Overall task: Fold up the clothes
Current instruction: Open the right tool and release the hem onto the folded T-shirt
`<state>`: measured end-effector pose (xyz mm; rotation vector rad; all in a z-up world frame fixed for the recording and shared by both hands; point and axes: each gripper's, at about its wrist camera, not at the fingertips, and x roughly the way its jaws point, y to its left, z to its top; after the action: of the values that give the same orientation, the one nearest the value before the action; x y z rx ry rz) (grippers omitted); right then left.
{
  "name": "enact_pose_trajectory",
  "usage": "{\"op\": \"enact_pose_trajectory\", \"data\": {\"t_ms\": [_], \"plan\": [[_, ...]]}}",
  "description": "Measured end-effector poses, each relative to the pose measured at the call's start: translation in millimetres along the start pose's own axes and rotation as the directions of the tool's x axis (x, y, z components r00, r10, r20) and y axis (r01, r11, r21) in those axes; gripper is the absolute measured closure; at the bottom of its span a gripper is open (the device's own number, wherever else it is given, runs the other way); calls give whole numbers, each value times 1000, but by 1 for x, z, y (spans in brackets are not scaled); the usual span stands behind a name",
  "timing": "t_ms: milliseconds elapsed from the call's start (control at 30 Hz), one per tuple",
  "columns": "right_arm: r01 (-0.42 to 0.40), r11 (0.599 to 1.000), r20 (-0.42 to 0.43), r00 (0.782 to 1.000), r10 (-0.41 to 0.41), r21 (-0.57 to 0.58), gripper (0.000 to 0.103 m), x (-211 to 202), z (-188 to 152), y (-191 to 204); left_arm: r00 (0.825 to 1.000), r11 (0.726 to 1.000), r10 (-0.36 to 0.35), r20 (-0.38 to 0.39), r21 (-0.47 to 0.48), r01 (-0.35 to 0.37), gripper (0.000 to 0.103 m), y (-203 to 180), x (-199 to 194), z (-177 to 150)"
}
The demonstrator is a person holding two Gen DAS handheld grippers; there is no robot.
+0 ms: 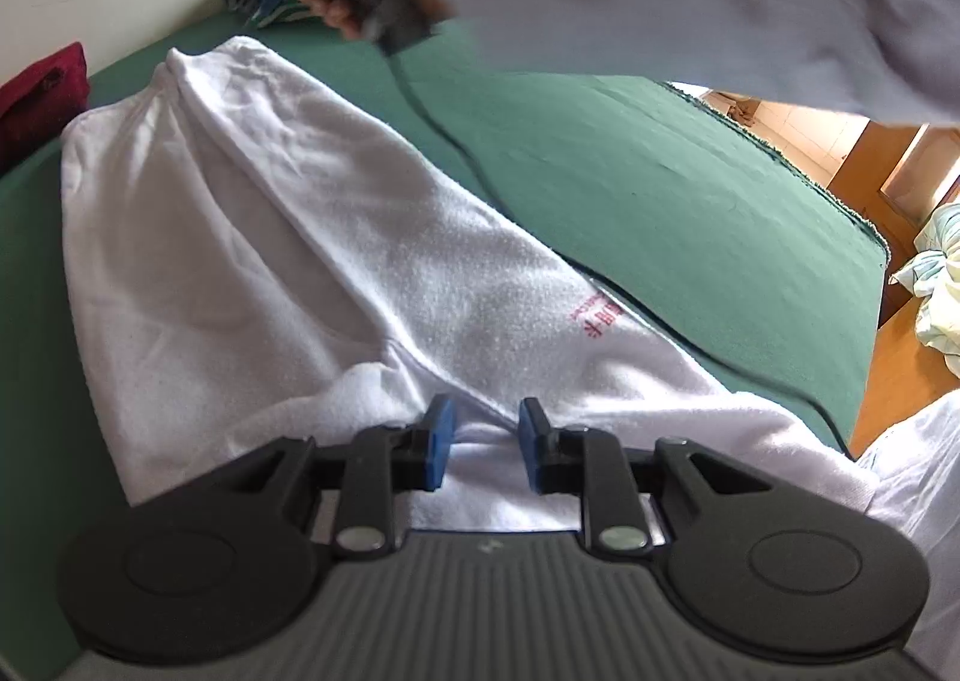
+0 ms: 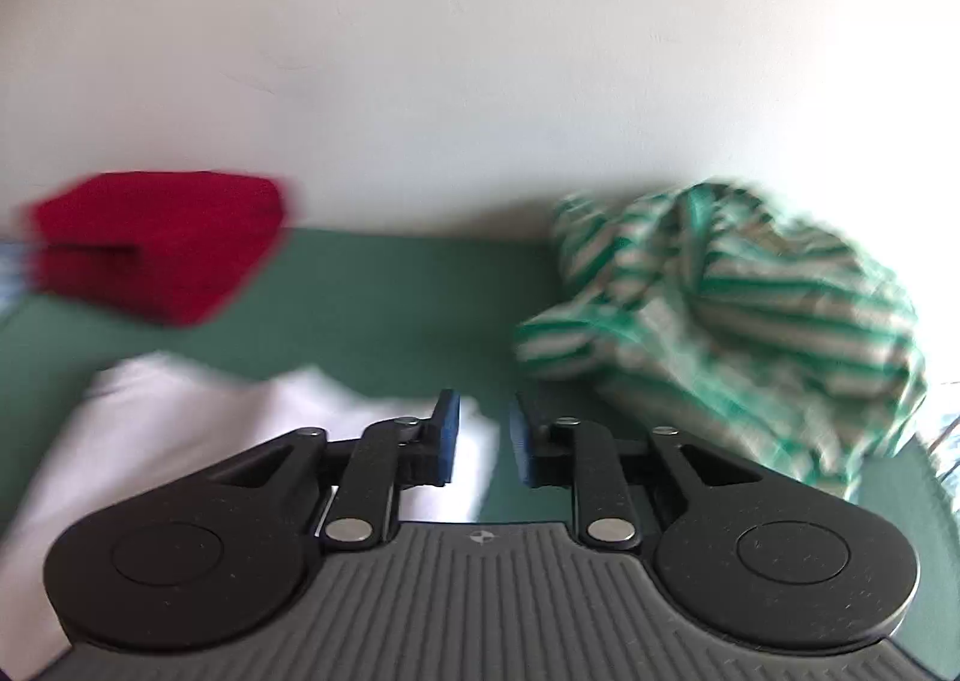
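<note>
- The left tool points down at the near end of a white fleece garment with small red print; its blue pads stand a narrow gap apart with a fold of white cloth showing between them, though I cannot tell whether they pinch it.
- The garment lies lengthwise on the green-covered worktop.
- The right tool hangs narrowly open and empty above the garment's far corner; the view is blurred.
- Beyond it, a crumpled green-and-white striped shirt sits on the right, and a folded dark red cloth on the left, both against the white wall.
</note>
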<state>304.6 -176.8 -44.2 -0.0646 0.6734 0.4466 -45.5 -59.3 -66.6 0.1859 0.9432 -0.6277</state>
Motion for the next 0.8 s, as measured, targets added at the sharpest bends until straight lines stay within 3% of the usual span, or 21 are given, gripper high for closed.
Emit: {"op": "enact_pose_trajectory", "data": {"t_ms": [67, 100, 200, 333, 400, 467, 567, 733, 800], "plan": [[-167, 986, -110, 980, 167, 2, 86, -7, -12, 10, 1000, 1000, -3, 5, 4, 3, 81, 0, 0, -1], [-200, 980, -147, 970, 195, -19, 86, -4, -16, 18, 1000, 1000, -5, 7, 7, 5, 81, 0, -1, -1], [-175, 982, -144, 976, 164, -68, 92, 18, -14, 31, 1000, 1000, -7, 5, 19, 7, 80, 0, -1, -1], [-36, 998, -60, 998, 33, -50, 94, 55, 9, 27, 1000, 999, 1, 9, 36, -1, 79, -4, -1, -1], [8, 1000, -65, 998, -9, -14, 91, 52, 14, 25, 1000, 998, 5, 11, 55, -6, 79, -6, -1, -1], [-95, 995, -127, 987, 96, 9, 91, 25, 2, 28, 1000, 999, -9, 17, 54, 8, 79, -6, -5, -2], [-235, 971, -210, 948, 240, 48, 90, -13, -14, 33, 998, 998, -45, 33, 36, 44, 79, -2, -16, -3], [-248, 968, -241, 942, 232, -38, 88, -39, -50, 50, 996, 996, -92, 17, 16, 92, 79, 5, -16, -20], [-239, 971, -237, 942, 236, 18, 88, -44, -49, 48, 994, 994, -109, 28, 22, 109, 72, 6, -16, -22]]}}
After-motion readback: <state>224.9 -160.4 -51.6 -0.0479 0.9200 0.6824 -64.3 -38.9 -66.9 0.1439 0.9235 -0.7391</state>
